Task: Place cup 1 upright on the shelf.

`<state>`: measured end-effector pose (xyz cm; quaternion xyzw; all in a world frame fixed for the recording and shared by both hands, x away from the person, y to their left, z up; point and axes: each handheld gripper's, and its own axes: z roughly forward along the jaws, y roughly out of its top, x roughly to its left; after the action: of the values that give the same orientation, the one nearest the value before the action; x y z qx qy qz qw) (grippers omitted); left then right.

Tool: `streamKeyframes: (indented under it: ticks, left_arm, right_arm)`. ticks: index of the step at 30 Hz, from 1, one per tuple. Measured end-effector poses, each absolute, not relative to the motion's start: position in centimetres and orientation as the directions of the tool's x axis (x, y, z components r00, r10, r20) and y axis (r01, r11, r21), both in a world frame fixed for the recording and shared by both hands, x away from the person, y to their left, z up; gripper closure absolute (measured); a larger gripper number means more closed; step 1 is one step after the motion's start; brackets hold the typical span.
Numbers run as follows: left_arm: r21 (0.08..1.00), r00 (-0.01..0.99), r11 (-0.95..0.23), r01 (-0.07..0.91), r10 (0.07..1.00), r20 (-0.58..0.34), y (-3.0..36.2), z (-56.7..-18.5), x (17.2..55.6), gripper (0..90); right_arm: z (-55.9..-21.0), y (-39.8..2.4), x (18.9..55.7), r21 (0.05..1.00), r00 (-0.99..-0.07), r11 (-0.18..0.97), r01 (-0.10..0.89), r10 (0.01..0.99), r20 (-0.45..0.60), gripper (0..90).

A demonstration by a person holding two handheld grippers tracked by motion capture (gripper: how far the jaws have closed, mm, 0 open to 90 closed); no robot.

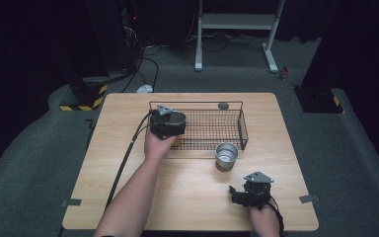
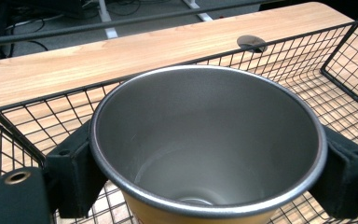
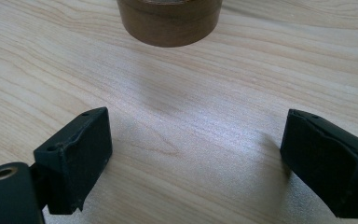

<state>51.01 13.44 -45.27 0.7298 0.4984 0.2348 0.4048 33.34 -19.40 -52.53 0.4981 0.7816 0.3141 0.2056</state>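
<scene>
My left gripper (image 1: pixel 170 127) is shut on a metal cup (image 2: pixel 205 140) with a steel inside and a yellow-orange outside. It holds the cup upright over the left end of a black wire basket (image 1: pixel 212 129); black pads (image 2: pixel 74 172) press the cup's two sides. A second steel cup (image 1: pixel 226 155) stands on the table just in front of the basket's right part. Its lower part (image 3: pixel 168 21) lies straight ahead of my right gripper (image 3: pixel 196 163). The right gripper (image 1: pixel 240 191) rests low near the table's front right, open, with bare wood between its jaws.
The wooden table (image 1: pixel 128 197) has free room at its front left and middle. A small grey round disc (image 1: pixel 223 105) lies behind the basket. The left gripper's cable (image 1: pixel 123 163) trails over the table's left side. Beyond the table are a floor and a white stand (image 1: pixel 237 22).
</scene>
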Motion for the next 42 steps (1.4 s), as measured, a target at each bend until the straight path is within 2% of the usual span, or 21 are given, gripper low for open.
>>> streamKeyframes:
  ticks: [31, 42]
  left_arm:
    - [0.77, 0.42, -0.272, 0.577, 0.908, 0.006, 13.5, -44.8, 50.0, 13.0]
    - [0.81, 0.404, -0.229, 0.54, 0.915, -0.011, 13.6, -44.2, 50.5, 13.2]
  right_arm:
    - [-52.5, -19.4, 33.3, 0.695, -0.422, 0.31, 0.649, 0.906, -0.01, 8.9]
    - [-52.5, -19.4, 33.3, 0.695, -0.422, 0.31, 0.649, 0.907, -0.01, 8.9]
